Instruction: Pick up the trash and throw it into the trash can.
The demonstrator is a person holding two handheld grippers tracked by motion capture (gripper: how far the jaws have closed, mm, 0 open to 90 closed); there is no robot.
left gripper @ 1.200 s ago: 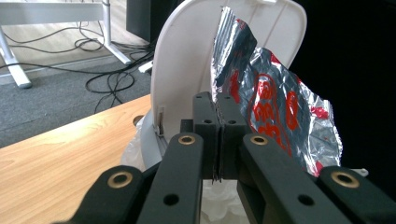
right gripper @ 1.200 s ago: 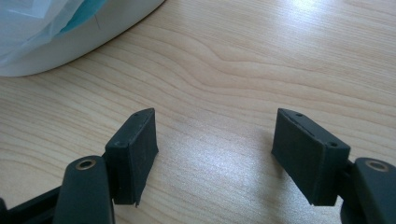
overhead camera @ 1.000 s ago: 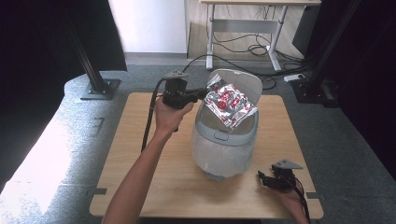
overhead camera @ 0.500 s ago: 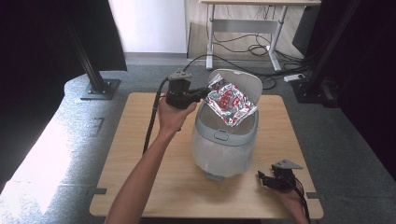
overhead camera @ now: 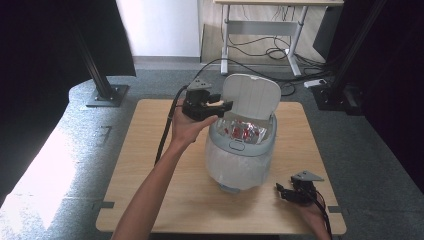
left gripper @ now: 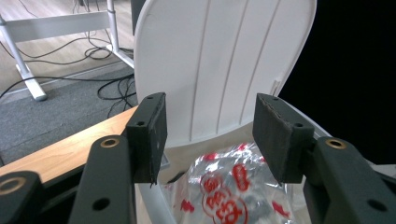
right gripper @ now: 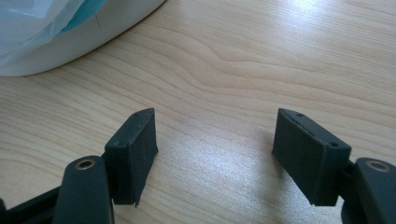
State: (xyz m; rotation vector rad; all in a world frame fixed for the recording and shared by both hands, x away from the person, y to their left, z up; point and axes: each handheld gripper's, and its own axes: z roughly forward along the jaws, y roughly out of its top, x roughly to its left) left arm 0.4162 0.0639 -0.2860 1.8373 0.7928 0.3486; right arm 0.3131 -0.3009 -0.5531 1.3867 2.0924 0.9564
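A white bin (overhead camera: pixel 240 160) stands mid-table with its ribbed lid (overhead camera: pixel 250 97) tipped up and back. A crinkled clear wrapper with red print (overhead camera: pixel 242 131) lies inside it. My left gripper (overhead camera: pixel 224 105) hovers at the bin's left rim, level with the lid. Its jaws have just been opening and now stand wide with nothing between them. In the left gripper view the left gripper (left gripper: pixel 208 135) frames the lid (left gripper: pixel 224 60) and the wrapper (left gripper: pixel 224 196) below. My right gripper (overhead camera: pixel 282 192) rests open on the table at the front right, and the right gripper (right gripper: pixel 215 154) points over bare wood.
The wooden table (overhead camera: pixel 150 150) has free room left of and in front of the bin. A cable (overhead camera: pixel 165 130) trails from the left gripper across the table. A desk frame (overhead camera: pixel 260 30), loose floor cables (overhead camera: pixel 270 52) and black stands (overhead camera: pixel 100 80) lie beyond the far edge.
The left jaws have gone from shut on the wrapper to wide apart. The wrapper, held up in front of the lid before, now lies down inside the bin. The right gripper has not moved.
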